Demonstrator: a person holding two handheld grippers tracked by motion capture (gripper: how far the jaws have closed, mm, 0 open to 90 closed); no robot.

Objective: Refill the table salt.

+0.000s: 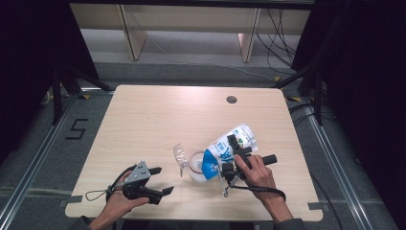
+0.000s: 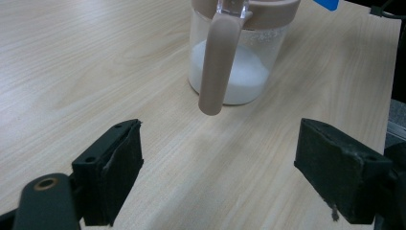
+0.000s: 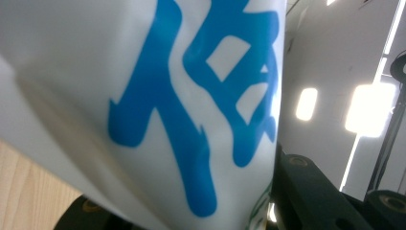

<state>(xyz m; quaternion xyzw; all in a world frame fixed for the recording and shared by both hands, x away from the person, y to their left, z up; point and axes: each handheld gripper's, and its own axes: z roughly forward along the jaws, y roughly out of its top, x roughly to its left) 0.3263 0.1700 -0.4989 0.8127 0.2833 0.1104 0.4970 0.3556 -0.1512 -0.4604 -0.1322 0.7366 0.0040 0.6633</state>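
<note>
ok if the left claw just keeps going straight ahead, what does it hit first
Probably the pinkish handle of the clear jar. The left claw is open, with bare table between; depth is unclear.

Person's left hand [image 1: 117, 199] holds the left gripper [image 1: 160, 180] low near the table's front edge, jaws spread wide. Right hand [image 1: 256, 173] grips the right gripper [image 1: 234, 152], jaws clamped, angled forward and leftward.

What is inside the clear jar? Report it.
The clear jar holds white powder across its bottom, well below the rim. In the high view, the tilted white bag, clamped by the right gripper, covers part of its mouth.
</note>
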